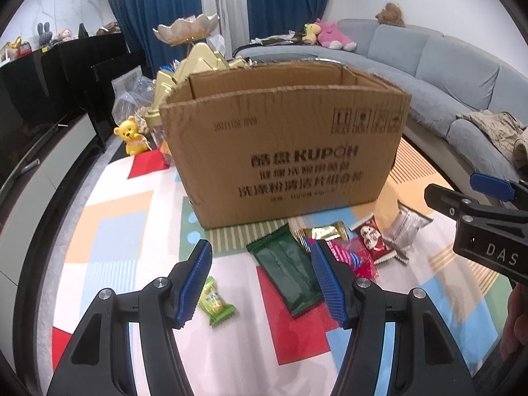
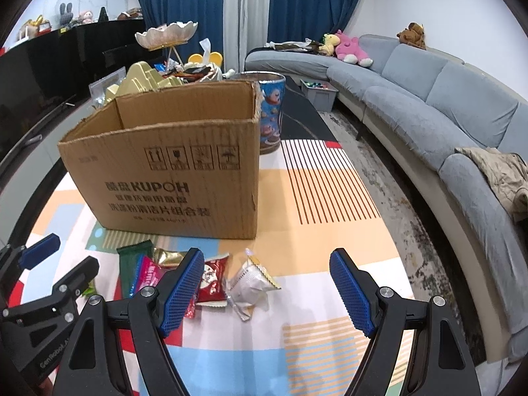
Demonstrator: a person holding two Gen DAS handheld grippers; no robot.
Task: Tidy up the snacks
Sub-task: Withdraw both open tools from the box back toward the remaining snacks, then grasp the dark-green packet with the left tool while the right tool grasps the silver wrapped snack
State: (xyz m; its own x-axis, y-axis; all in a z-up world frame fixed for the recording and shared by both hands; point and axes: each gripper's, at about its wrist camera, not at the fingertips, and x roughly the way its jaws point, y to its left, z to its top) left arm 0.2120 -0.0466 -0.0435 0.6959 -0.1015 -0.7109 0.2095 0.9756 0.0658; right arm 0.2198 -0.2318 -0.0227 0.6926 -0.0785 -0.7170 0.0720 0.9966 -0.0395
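An open cardboard box (image 1: pixel 283 151) (image 2: pixel 171 171) stands on a colourful patterned cloth. Snack packets lie in front of it: a dark green wrapper (image 1: pixel 287 270) (image 2: pixel 132 264), a gold one (image 1: pixel 325 232) (image 2: pixel 168 256), a pink one (image 1: pixel 353 257) (image 2: pixel 148 274), a red one (image 1: pixel 371 239) (image 2: pixel 211 280), a silver-white one (image 1: pixel 406 229) (image 2: pixel 250 282) and a light green candy (image 1: pixel 214 300). My left gripper (image 1: pixel 260 283) hovers open above the green wrapper, holding nothing. My right gripper (image 2: pixel 267 290) is open and empty, with the silver-white packet low between its fingers. The right gripper (image 1: pixel 475 217) also shows at the left view's edge.
A grey sofa (image 2: pixel 429 105) with plush toys curves along the right. A cartoon-printed tin (image 2: pixel 270 112) stands behind the box. Gold packaging (image 1: pixel 184 76), a yellow bear (image 1: pixel 132 135) and a shell-shaped dish (image 1: pixel 188 28) sit beyond the box. A dark TV cabinet (image 1: pixel 49 99) runs along the left.
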